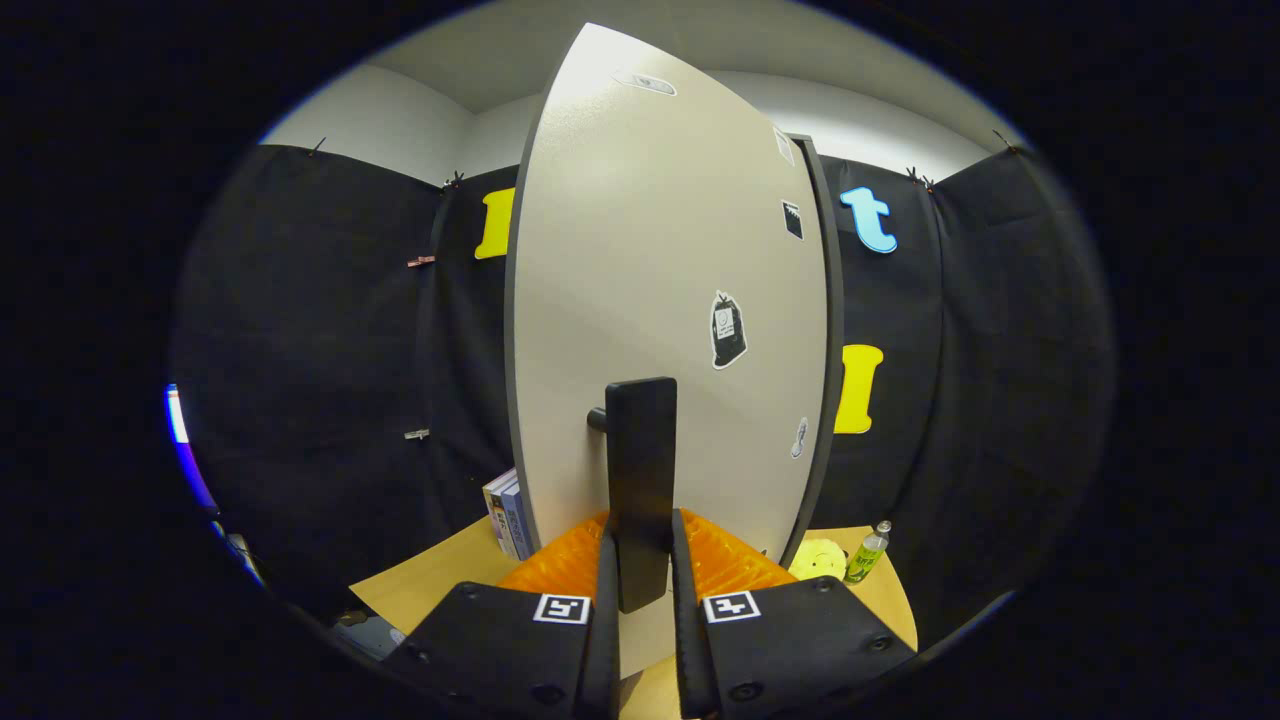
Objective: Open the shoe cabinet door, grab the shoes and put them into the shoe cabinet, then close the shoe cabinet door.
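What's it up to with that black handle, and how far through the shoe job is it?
The gripper is shut on the door handle, so it is working the cabinet door, which stands swung out, edge toward the camera. Whether this is the opening or the closing swing, I cannot tell; no shoes are in sight. At the least, finishing with the door is left.

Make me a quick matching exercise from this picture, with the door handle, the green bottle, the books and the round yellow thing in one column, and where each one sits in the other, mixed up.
Things:
1. black door handle
2. green bottle
3. books
4. round yellow thing

Places:
A. standing on the table past the door's left edge
B. between the fingers of the gripper
C. on the table by the door's lower right edge, just left of the bottle
D. upright on the table, farthest right

Pairs: 1-B, 2-D, 3-A, 4-C
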Motion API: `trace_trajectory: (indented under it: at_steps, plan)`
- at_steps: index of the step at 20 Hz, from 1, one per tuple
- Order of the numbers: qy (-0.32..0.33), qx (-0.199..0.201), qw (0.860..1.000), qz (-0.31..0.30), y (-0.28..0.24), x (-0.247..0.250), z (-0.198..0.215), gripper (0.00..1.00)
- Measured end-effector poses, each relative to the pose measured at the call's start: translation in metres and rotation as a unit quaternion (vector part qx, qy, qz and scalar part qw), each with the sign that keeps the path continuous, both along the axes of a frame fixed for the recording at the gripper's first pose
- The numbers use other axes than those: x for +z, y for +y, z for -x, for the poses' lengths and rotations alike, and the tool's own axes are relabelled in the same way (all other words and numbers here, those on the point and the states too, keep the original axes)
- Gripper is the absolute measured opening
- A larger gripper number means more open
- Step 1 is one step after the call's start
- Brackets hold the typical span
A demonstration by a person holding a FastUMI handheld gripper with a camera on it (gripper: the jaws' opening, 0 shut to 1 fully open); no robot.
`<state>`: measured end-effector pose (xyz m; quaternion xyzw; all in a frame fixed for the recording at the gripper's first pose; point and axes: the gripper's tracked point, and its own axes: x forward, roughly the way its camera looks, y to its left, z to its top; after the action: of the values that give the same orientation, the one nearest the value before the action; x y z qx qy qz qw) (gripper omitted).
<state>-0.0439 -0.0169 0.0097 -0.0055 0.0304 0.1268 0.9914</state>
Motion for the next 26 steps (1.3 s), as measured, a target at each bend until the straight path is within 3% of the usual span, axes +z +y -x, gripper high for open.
trace_trajectory:
  at_steps: [13, 20, 26]
  plan:
    - [-0.016, -0.073, 0.997, -0.001, -0.078, 0.009, 0.030, 0.26]
    - [-0.060, -0.142, 0.988, -0.007, -0.141, 0.031, 0.086, 0.25]
    - [-0.034, -0.132, 0.991, -0.012, -0.131, 0.010, 0.103, 0.25]
